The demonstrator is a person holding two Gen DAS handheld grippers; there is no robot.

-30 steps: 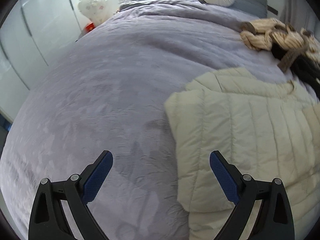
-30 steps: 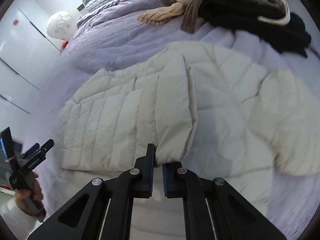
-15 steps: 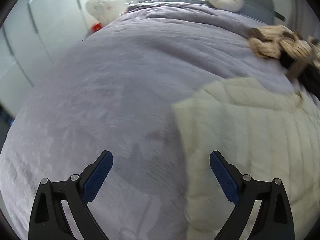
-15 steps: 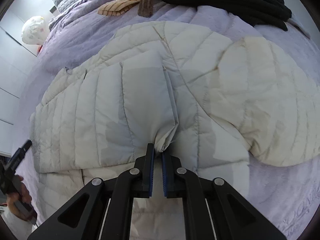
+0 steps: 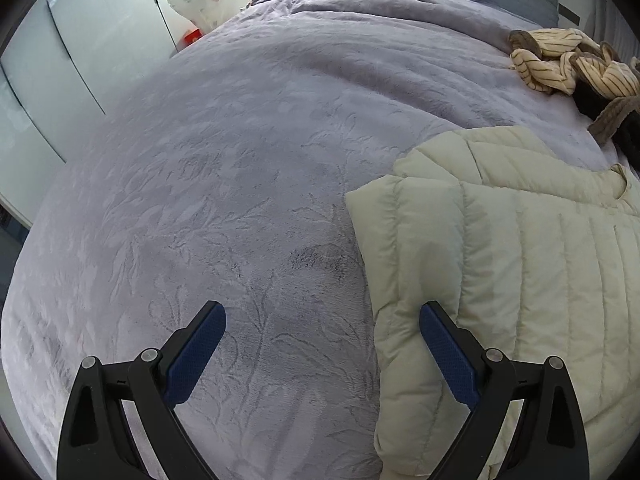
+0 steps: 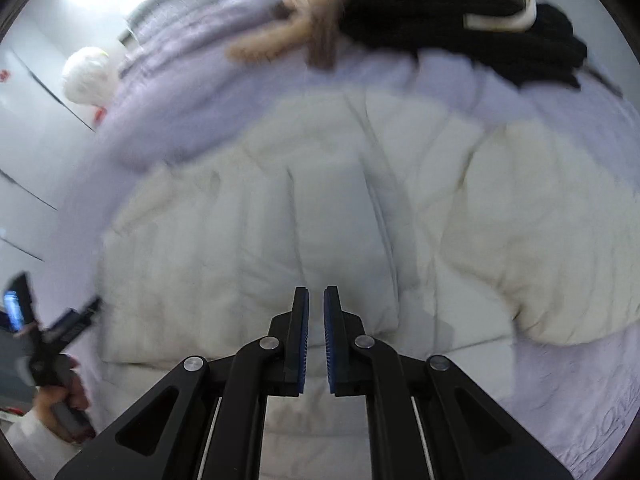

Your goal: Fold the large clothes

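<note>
Sleeve dropped: R claw point(image 6: 316, 304) no longer pinches the cuff it held a sec ago, jaws near-shut on nothing.

We've laid the sleeve point(image 6: 340, 240) across the jacket point(image 5: 520, 260) front, prob. so the body folds into a neat block; it lies flat just past the R tips, view blurred. Our L claw point(image 5: 320, 344) hangs spread wide over the bedspread point(image 5: 240, 160), its right pad just over the jacket's folded left edge, ready, we think, for the next fold. Jacket sits on the bed's near side; other clothes point(image 5: 568, 64) heaped beyond.
</note>
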